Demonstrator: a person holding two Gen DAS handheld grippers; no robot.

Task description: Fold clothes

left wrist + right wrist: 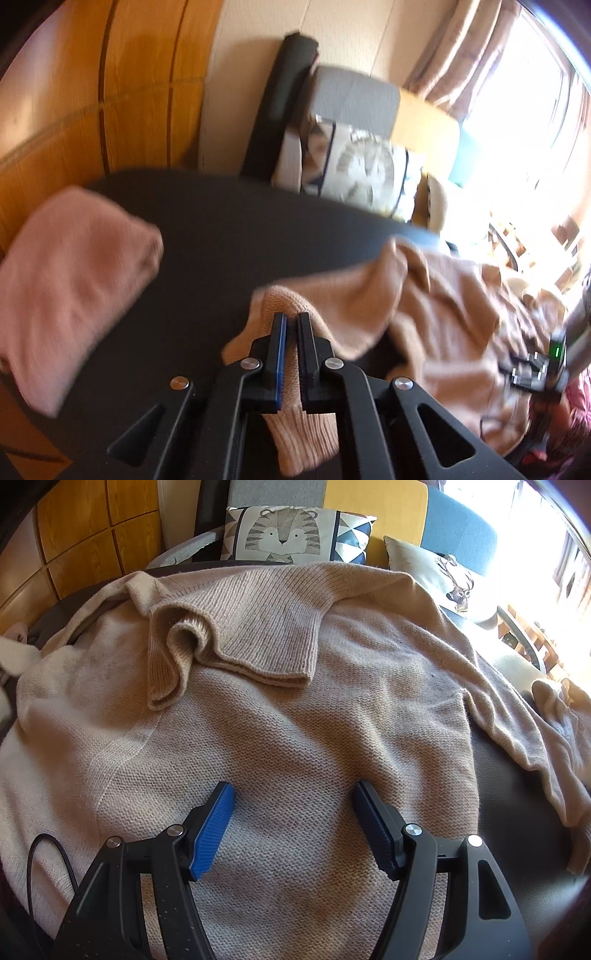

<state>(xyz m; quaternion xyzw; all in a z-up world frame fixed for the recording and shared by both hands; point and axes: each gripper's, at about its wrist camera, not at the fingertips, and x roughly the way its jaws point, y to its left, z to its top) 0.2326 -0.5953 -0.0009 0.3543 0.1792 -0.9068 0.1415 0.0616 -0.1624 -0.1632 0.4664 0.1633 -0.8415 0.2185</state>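
On the dark table [207, 229], the sweater [295, 738] cuff is clamped by the left gripper [291, 354] and could be dragged askew, since the right gripper [293, 827] is held wide apart above it.

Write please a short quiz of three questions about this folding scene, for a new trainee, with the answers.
1. True or false: the left gripper is shut on a ribbed edge of the beige sweater.
2. What stands between the fingers of the right gripper? A) a pillow B) nothing, it is open above the sweater C) a sock
3. What lies at the left on the dark table in the left wrist view?

Key: 1 true; 2 B; 3 a folded pink garment.
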